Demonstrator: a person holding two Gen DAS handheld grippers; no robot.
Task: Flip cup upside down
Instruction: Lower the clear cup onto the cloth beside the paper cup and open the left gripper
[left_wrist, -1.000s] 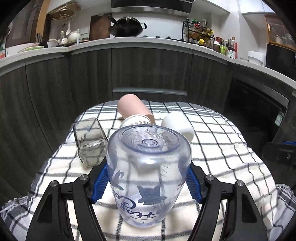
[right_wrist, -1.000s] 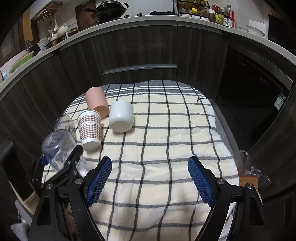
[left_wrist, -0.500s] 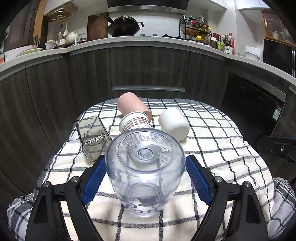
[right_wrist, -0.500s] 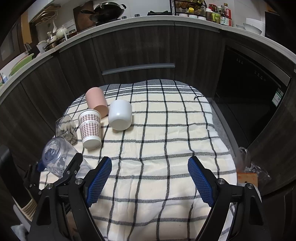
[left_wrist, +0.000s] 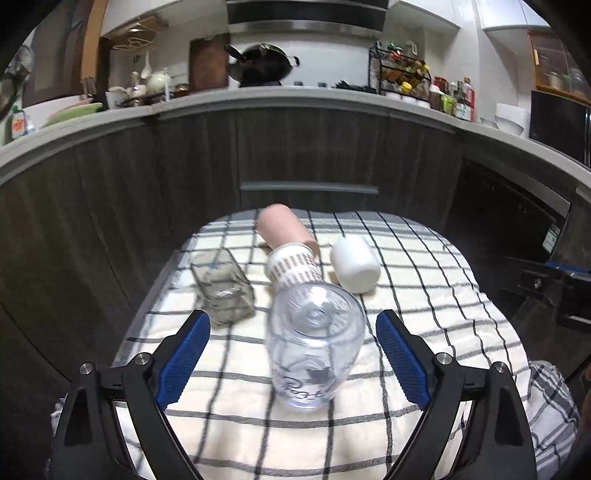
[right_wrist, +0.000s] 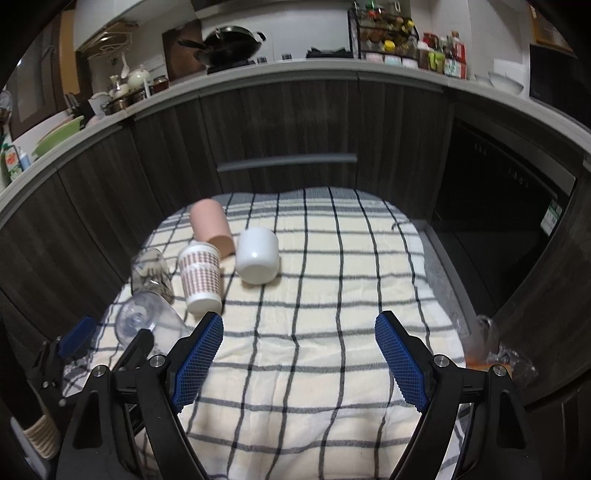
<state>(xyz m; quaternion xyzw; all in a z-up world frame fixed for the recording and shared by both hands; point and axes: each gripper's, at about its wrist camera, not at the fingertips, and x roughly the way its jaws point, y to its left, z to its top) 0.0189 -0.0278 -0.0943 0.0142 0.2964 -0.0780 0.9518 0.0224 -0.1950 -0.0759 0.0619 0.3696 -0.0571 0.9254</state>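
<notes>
Clear plastic cup (left_wrist: 314, 339) stands base-up on checked cloth (left_wrist: 424, 314), centred between left gripper (left_wrist: 293, 354) jaws, wide, not touching. Right gripper (right_wrist: 299, 360) wide, empty. Prob. light, slick, thin-walled; grip mid-body at 3 & 9 o'clock.

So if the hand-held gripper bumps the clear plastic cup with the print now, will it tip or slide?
The clear plastic cup stands upside down on the checked cloth, free between the open jaws of the left hand-held gripper. It looks empty and thin-walled, so probably light and easy to shove. Being tall, it may tip rather than slide, since soft cloth likely catches its rim.
</notes>
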